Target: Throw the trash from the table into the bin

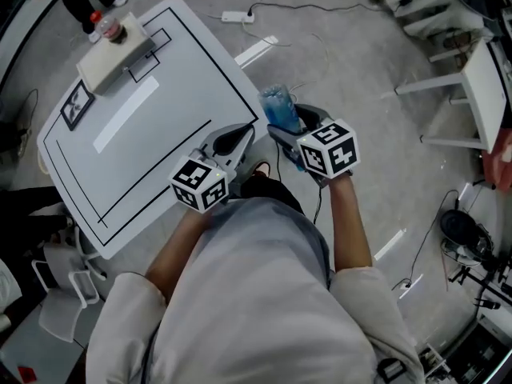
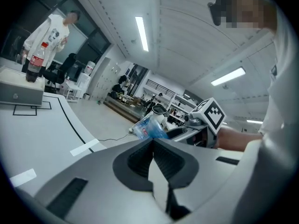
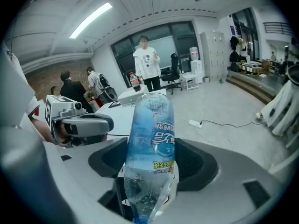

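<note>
One white table (image 1: pixel 160 94) carries a box (image 1: pixel 116 54) at its far corner, with a cola bottle (image 1: pixel 110 27) standing on top. The left tongs (image 1: pixel 232 140) are pressed together and empty over the table's near edge. The right tongs (image 1: pixel 290 128) pinch a clear water bottle (image 1: pixel 280 106) above the floor (image 1: pixel 360 70), just off the table.

This is looking like an open-plan lab office: strip lights (image 2: pixel 141 33) are running along the ceiling, people (image 3: pixel 147 62) are standing near office chairs (image 3: pixel 176 69) and lockers (image 3: pixel 212 50), a power strip (image 1: pixel 238 16) is lying on the grey floor (image 1: pixel 344 62), and a white table (image 1: pixel 160 134) is carrying black outlines (image 1: pixel 214 64).
</note>
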A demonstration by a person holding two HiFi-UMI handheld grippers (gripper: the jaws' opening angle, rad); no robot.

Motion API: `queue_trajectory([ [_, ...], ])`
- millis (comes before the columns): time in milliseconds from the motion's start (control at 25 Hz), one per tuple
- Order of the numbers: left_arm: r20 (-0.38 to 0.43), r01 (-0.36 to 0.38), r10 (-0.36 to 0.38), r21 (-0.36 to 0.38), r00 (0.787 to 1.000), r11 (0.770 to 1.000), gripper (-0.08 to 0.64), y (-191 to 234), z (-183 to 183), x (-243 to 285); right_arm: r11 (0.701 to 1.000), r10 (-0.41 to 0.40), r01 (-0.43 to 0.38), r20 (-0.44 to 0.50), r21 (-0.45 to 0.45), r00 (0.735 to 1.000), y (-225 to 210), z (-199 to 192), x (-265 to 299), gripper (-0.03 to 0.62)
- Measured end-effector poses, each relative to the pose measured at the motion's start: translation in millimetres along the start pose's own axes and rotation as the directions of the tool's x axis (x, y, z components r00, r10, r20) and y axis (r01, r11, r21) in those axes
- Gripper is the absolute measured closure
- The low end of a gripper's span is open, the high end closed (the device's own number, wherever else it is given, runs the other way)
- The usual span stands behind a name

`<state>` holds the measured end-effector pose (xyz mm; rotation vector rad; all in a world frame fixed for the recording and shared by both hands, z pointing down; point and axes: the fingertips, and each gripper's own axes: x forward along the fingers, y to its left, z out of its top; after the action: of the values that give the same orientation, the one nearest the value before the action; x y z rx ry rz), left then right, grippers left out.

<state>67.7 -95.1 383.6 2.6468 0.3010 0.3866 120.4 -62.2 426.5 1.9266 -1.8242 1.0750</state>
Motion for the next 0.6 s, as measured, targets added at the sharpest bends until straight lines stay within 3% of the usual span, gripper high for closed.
queue_trajectory([
  [360, -0.044, 0.09, -0.088, 0.028, 0.995, 0.996, 0.552, -42, -8, 51, 0.99, -0.097, 0.092, 0.044, 0.104, 0.994, -43, -37, -52, 0.287],
  [600, -0.097, 0.192, -0.187, 0.047, 0.978, 0.98, 0.552, -70, -20, 85, 0.97, -0.174, 0.161, 0.063, 0.18, 0.983, -64, -68, -81, 0.285],
])
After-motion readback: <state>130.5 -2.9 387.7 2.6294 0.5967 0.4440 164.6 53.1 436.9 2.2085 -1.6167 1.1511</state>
